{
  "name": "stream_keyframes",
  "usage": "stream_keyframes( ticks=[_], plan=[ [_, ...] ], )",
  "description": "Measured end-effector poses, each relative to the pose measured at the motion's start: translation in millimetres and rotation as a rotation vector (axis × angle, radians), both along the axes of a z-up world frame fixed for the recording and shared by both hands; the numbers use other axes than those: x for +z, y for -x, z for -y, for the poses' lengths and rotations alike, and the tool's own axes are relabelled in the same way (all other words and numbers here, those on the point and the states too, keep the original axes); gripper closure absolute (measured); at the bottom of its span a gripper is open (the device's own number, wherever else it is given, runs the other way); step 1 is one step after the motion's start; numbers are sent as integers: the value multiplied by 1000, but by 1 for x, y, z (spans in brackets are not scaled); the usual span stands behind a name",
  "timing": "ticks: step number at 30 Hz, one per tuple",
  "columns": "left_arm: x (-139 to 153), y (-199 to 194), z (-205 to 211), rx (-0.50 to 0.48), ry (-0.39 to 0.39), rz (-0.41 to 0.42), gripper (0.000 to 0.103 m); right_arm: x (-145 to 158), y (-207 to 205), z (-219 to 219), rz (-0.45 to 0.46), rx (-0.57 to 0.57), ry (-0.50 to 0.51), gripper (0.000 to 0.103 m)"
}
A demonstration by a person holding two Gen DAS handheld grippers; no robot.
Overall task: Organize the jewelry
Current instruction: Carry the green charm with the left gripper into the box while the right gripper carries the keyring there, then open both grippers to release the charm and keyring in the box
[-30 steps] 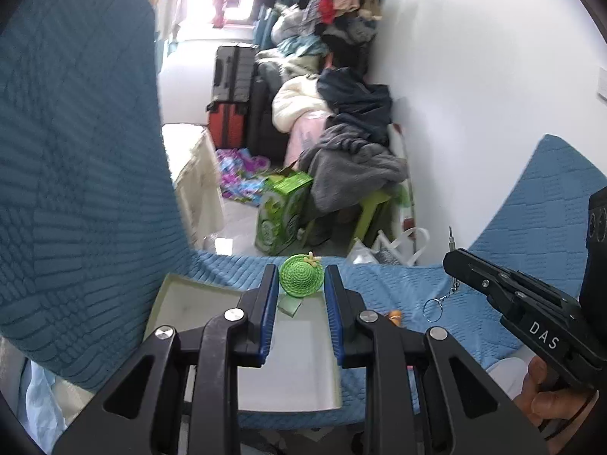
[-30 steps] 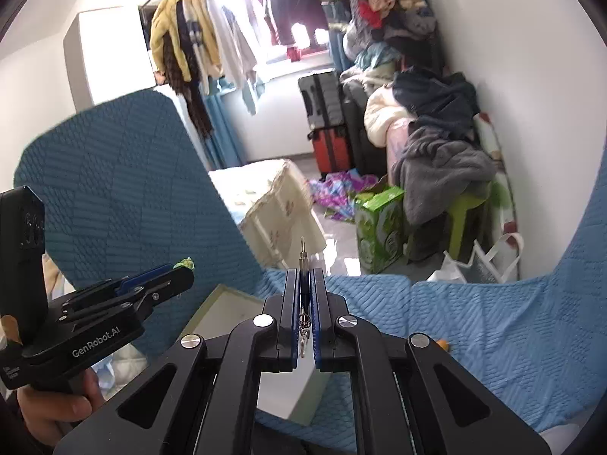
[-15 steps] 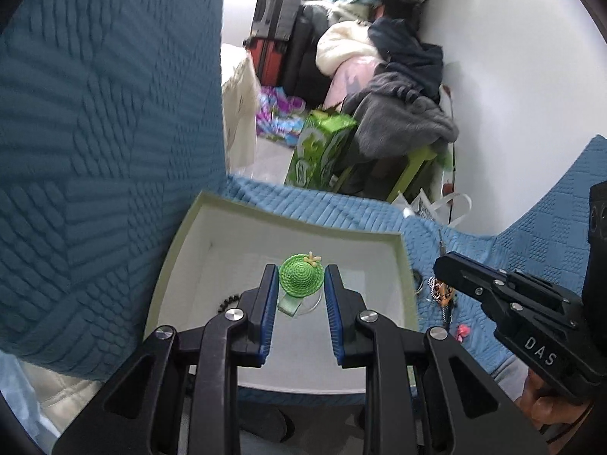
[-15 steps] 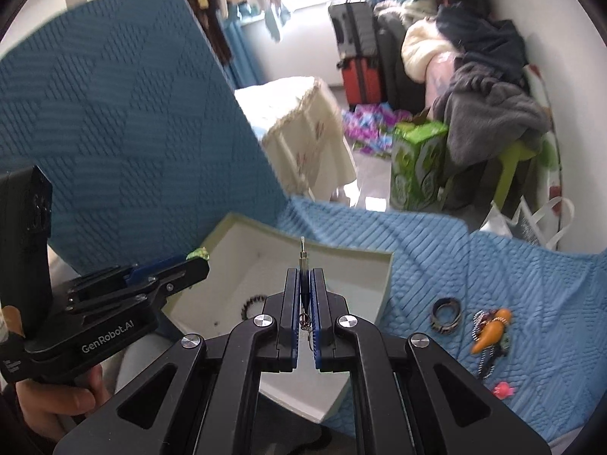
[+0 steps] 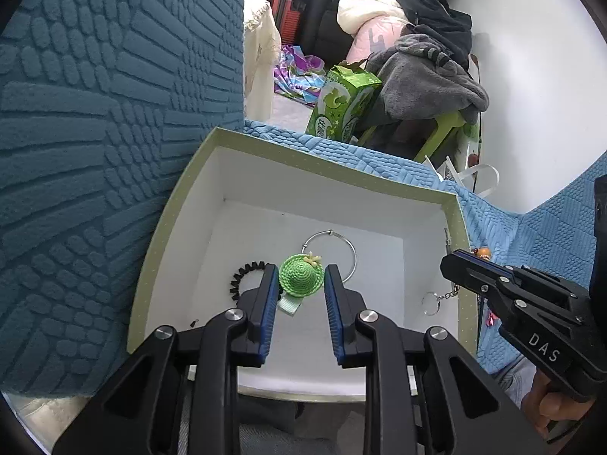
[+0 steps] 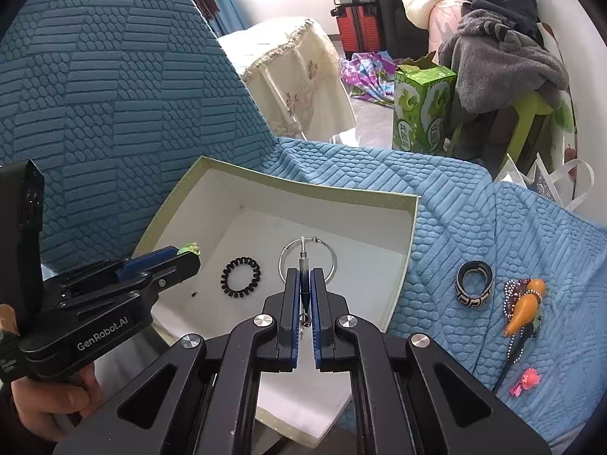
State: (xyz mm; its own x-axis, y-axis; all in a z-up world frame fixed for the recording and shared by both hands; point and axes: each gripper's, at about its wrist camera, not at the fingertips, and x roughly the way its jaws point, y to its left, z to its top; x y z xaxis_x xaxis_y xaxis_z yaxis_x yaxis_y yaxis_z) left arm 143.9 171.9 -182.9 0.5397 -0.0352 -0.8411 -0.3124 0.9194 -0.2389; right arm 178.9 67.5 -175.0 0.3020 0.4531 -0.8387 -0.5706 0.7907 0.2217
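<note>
Over a white box (image 5: 235, 174) with a pale green rim, both grippers hang side by side. The box sits on a light blue quilted cover (image 6: 474, 204) spread over a seat, pushed up against a darker teal cushion (image 6: 114, 83) that rises behind and to the left.

The left gripper (image 5: 301, 280) is clamped on a small green crocheted hat (image 5: 301, 275), with a pale green tab hanging under the hat; the fingers (image 5: 267, 295) press its brim from both sides. The right gripper (image 6: 304, 284) is closed on a thin metal pin (image 6: 302, 261) that sticks up past its tips, and from the left camera a short chain with a small ring (image 5: 430, 298) dangles below it, inside the box near the right wall.

On the box floor lie a black coiled hair tie (image 6: 241, 277) and a thin silver bangle (image 6: 307, 263), close together but apart. Outside the box, on the blue cover to the right, are a black patterned ring (image 6: 474, 289), an orange carrot charm (image 6: 525, 307) on a beaded string, and a small pink clip (image 6: 525, 381).

Beyond the seat the room is cluttered: a green carton (image 6: 423, 108) on the floor, a heap of grey and dark clothes (image 6: 500, 57) on a green stool, suitcases (image 6: 358, 19) by the window, and a table under a cream lace cloth (image 6: 299, 72). A white wall (image 5: 531, 76) runs along the right.
</note>
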Motion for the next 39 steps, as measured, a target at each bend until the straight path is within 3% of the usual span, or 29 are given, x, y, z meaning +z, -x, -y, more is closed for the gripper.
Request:
stream_keyframes(
  ticks=[5, 6, 8, 10, 11, 26, 34, 39],
  plan=[
    [6, -5, 5, 18, -26, -5, 74, 7, 1, 5, -7, 5, -19, 96],
    [8, -4, 6, 20, -23, -6, 70, 9, 1, 4, -3, 6, -24, 95],
    [16, -1, 9, 23, -26, 20, 49, 18, 3, 9, 15, 12, -40, 90],
    [24, 3, 12, 27, -33, 52, 38, 25, 5, 15, 28, 15, -60, 80],
    [29, 5, 14, 27, -36, 67, 37, 31, 6, 20, 40, 13, -73, 80],
    [113, 23, 69, -17, -111, 270, 36, 131, 29, 103, 294, -54, -203, 80],
    [122, 34, 108, -44, -80, 361, 36, 138, 42, 154, 368, -127, -182, 80],
    [111, 35, 136, -99, -62, 377, 36, 123, 48, 190, 370, -196, -152, 80]
  ],
)
